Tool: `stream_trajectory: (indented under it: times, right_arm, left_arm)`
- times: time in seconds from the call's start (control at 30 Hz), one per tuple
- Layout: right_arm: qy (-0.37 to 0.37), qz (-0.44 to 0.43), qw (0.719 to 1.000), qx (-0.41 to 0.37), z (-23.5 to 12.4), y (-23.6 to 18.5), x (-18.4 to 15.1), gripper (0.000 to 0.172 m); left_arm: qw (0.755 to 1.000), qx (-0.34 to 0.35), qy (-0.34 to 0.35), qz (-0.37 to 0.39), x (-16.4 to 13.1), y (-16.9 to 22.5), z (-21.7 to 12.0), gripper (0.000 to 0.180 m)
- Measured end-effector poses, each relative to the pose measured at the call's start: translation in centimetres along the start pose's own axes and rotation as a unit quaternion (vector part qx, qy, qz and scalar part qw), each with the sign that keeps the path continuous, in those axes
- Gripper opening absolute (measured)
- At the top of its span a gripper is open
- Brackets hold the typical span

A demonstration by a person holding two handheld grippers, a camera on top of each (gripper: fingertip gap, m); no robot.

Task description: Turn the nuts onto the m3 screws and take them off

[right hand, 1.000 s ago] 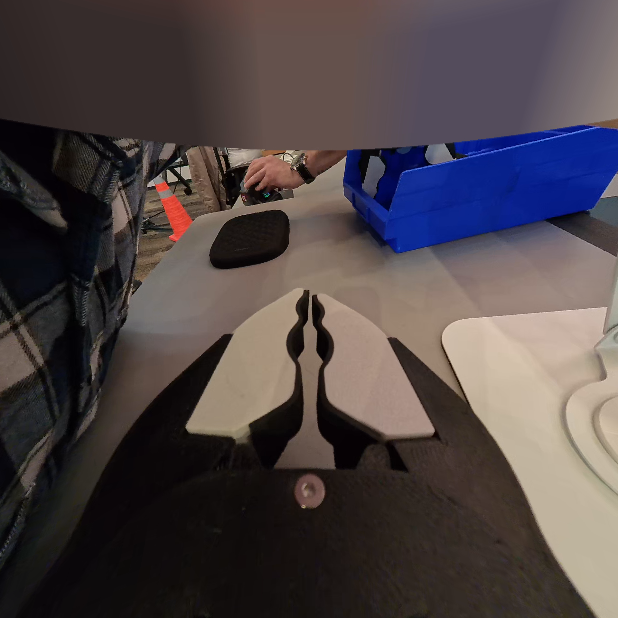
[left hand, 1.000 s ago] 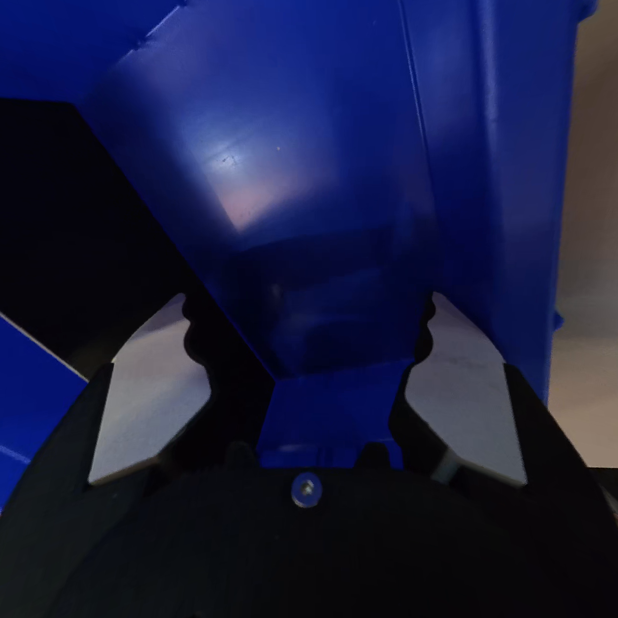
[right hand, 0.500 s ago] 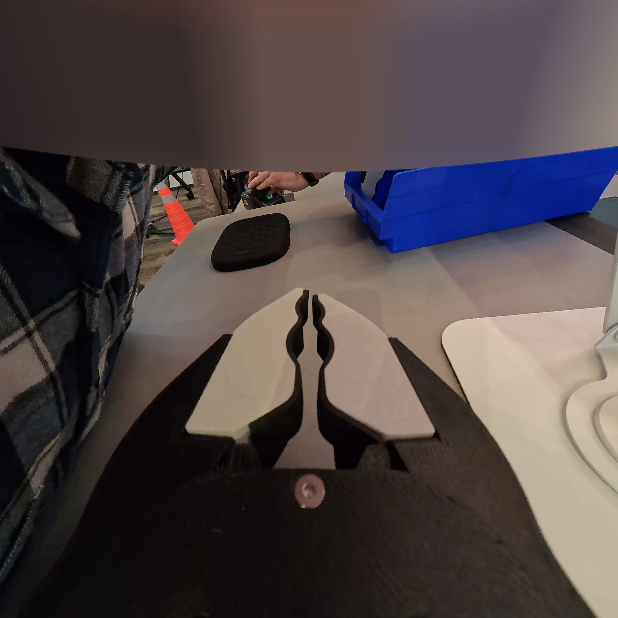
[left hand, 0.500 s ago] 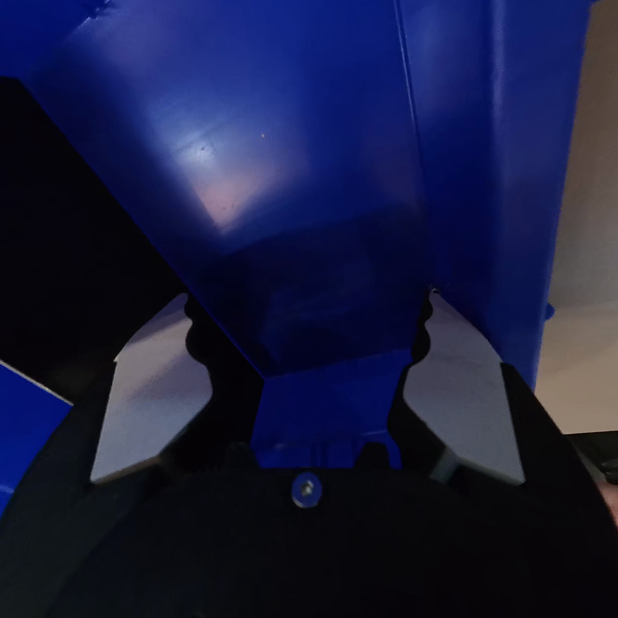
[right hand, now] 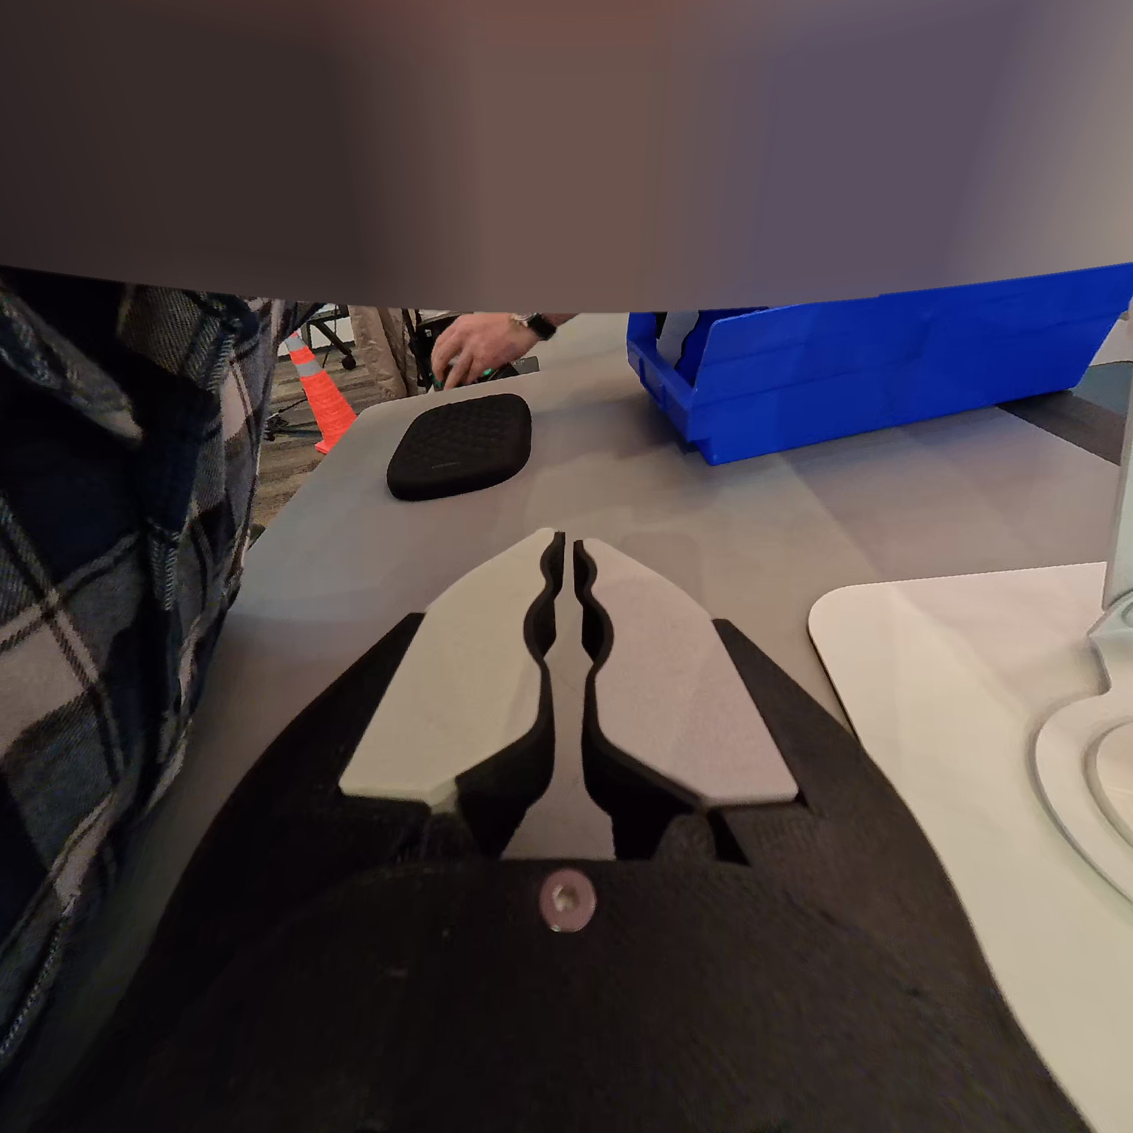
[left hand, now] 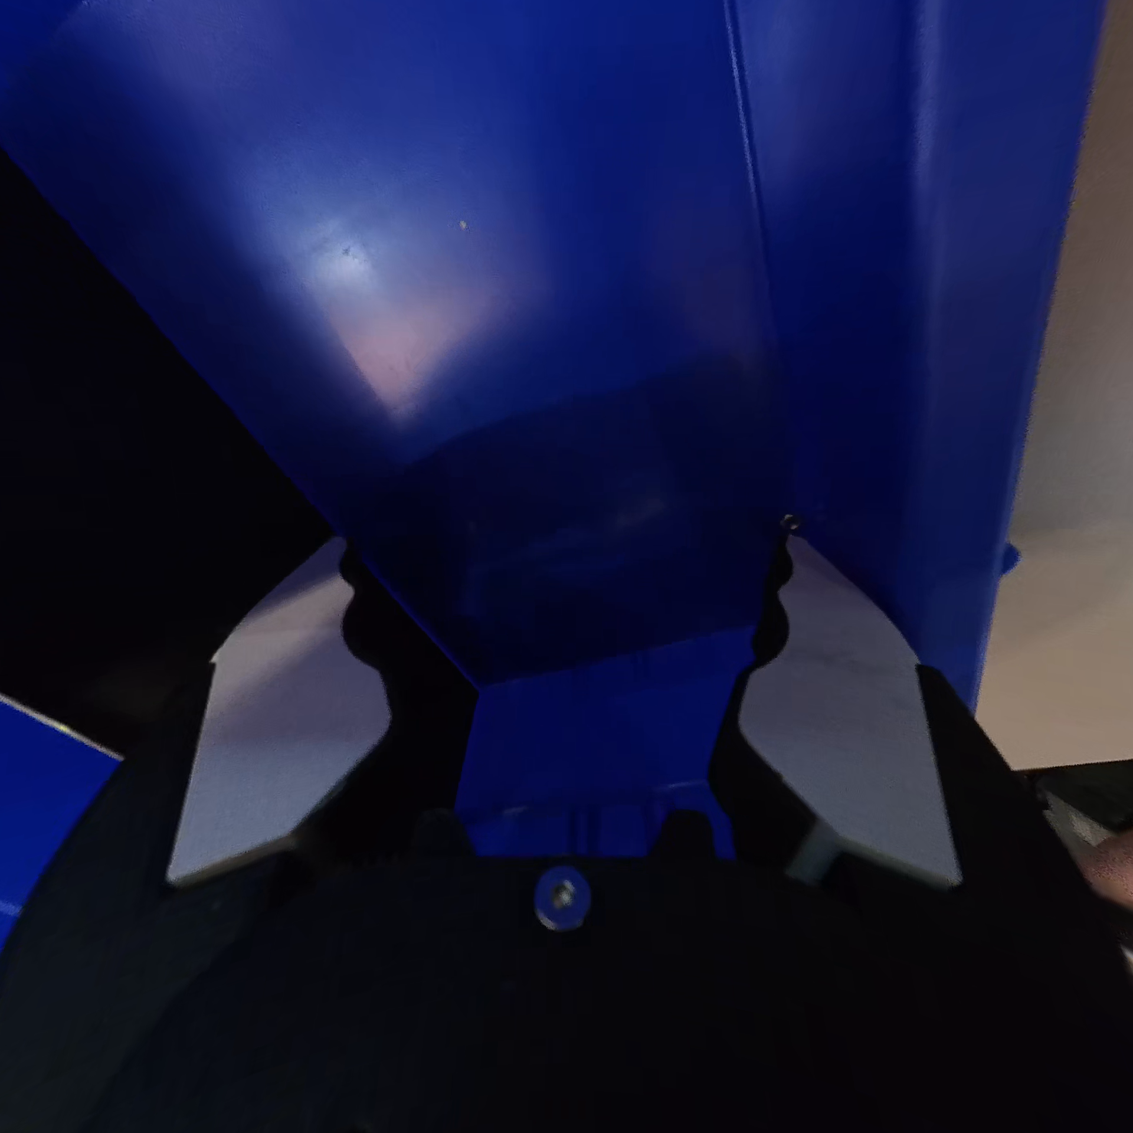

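Note:
In the left wrist view a blue plastic bin (left hand: 490,245) fills the frame. My left gripper (left hand: 564,542) is spread wide and straddles the bin's near end. Its right finger (left hand: 846,705) lies along the bin's wall and the tip of its left finger (left hand: 276,705) meets the bin's slanted edge. I see no firm clamp. In the right wrist view the same bin (right hand: 889,380) rests on the grey table (right hand: 674,490) at the far right. My right gripper (right hand: 565,536) is shut with nothing between its pads, low over the table.
A black padded rest (right hand: 460,444) lies ahead on the left. A white board (right hand: 950,705) with a stand's base (right hand: 1103,766) is at the right. A plaid sleeve (right hand: 92,552) fills the left edge. A person's hand (right hand: 472,352) and an orange cone (right hand: 322,392) lie beyond the table. There is about 35 cm between the tips of the two grippers.
The bin has drifted up and to the left in the left wrist view, and the left fingers have crept slightly inward. The right gripper has stayed shut and tipped a little downward.

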State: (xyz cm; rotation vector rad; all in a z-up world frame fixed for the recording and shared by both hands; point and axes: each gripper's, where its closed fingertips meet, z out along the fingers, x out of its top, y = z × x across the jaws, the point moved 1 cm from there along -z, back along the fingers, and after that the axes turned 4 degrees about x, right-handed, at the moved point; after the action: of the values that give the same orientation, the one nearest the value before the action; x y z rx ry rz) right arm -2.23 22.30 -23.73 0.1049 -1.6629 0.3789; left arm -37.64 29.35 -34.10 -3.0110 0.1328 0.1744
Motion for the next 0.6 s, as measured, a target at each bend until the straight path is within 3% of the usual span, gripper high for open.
stream_trajectory:
  times: [0.37, 0.6]
  right_arm:
    - [-0.001, -0.001, 1.000, 0.001, 0.06, -0.05, -0.04, 0.003]
    - [-0.002, -0.002, 1.000, 0.000, 0.11, -0.08, -0.09, 0.003]
  left_arm:
    - [0.999, -0.030, 0.026, -0.024, 0.63, -0.21, -0.19, 0.119]
    - [1.000, -0.018, 0.003, -0.025, 0.39, -0.28, 0.32, 0.120]
